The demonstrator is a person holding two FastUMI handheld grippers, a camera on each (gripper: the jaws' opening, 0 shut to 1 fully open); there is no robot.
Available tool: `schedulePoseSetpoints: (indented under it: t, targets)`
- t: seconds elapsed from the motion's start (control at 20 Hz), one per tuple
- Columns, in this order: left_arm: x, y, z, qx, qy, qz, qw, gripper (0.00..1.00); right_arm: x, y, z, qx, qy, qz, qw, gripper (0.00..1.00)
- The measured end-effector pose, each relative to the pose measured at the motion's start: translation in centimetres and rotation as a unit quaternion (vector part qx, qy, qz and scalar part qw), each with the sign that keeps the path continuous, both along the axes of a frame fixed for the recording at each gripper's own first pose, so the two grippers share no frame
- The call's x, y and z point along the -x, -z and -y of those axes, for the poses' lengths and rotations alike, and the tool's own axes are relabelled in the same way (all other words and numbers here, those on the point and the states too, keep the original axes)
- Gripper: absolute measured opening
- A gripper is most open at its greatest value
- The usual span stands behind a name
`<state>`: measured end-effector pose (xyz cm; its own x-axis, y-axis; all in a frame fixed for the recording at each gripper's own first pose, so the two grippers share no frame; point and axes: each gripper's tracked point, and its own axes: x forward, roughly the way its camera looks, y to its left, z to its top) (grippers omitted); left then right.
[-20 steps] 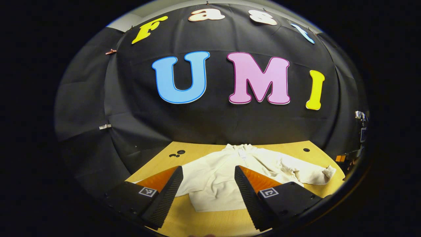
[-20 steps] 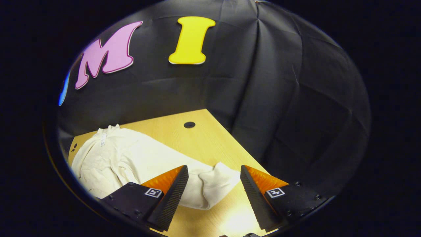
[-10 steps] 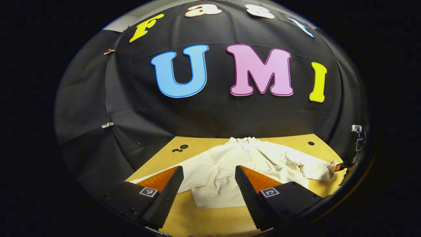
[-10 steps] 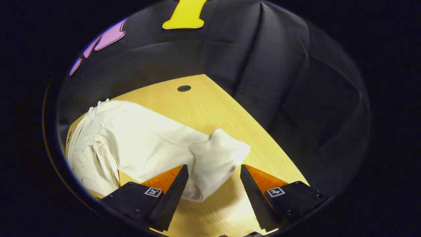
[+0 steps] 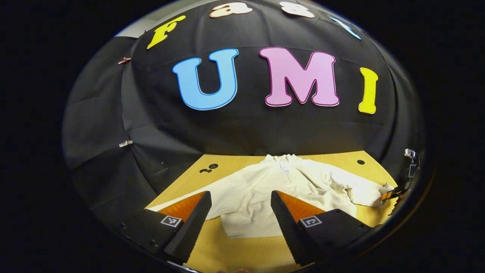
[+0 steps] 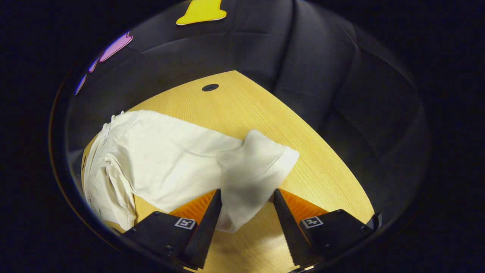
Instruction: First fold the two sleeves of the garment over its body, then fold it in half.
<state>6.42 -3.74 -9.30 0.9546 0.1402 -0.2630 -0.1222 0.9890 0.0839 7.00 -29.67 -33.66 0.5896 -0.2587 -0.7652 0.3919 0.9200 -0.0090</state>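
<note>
Wood-grain worktop [image 5: 352, 157] carries a cream garment [image 5: 261, 193], spread flat with its collar toward the wall at 12 o'clock in the left gripper view and its hem toward the camera. Both sleeves lie out to the sides, neither yet over the body, so the first step, the sleeve folds, looks to be only starting. In the right gripper view the right sleeve [image 6: 182, 155] runs from the shoulder at 9 o'clock to its cuff [image 6: 257, 163] near the centre, and the right gripper [image 6: 246, 208] has its jaws set narrow astride the cuff end, the cloth lying between the fingers; whether they press on it I cannot tell. In the left gripper view the left gripper [image 5: 240, 212] hangs over the hem with jaws wide and nothing between them. Next, I judge, the right jaws must close firmly on the cuff, lift it just clear of the worktop and carry it across toward 9 o'clock onto the body, without dragging the body along.
</note>
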Motion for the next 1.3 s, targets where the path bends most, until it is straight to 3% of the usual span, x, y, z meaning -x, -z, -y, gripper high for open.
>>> schedulePoseSetpoints:
  t: [0.05,0.15,0.2,0.35,0.45,0.7,0.9,1.3]
  targets:
    - [0.0,-0.2,0.1,-0.001,0.003,0.001,1.000,0.97,-0.2,0.1,-0.3,-0.002,-0.004,0.001,1.000,0.75]
    - [0.0,-0.2,0.5,-0.006,0.009,-0.001,1.000,0.98,-0.8,0.1,-1.0,-0.016,0.001,0.005,1.000,0.25]
    - [-0.1,-0.4,0.6,-0.009,0.010,-0.002,1.000,0.98,-1.2,0.2,-1.0,-0.020,0.000,0.009,1.000,0.26]
    - [-0.1,-0.7,0.1,-0.011,0.008,0.002,1.000,0.99,-1.1,0.0,-1.2,-0.040,-0.002,0.008,0.999,0.10]
    - [-0.2,-0.7,-0.4,-0.007,0.006,0.003,1.000,0.99,-1.2,-0.2,-1.4,-0.058,0.008,0.013,0.998,0.07]
    - [-0.3,-0.3,-2.6,0.004,-0.011,-0.006,1.000,0.99,-2.9,-3.2,-1.7,-0.031,-0.004,0.039,0.999,0.07]
    - [-0.4,-0.3,-4.2,0.012,-0.022,-0.006,1.000,0.99,-5.9,-7.3,-3.5,-0.019,-0.038,0.065,0.997,0.07]
    - [0.9,0.5,-7.8,0.038,-0.048,-0.001,0.998,0.99,-14.0,-15.2,-11.0,0.009,-0.120,0.129,0.984,0.07]
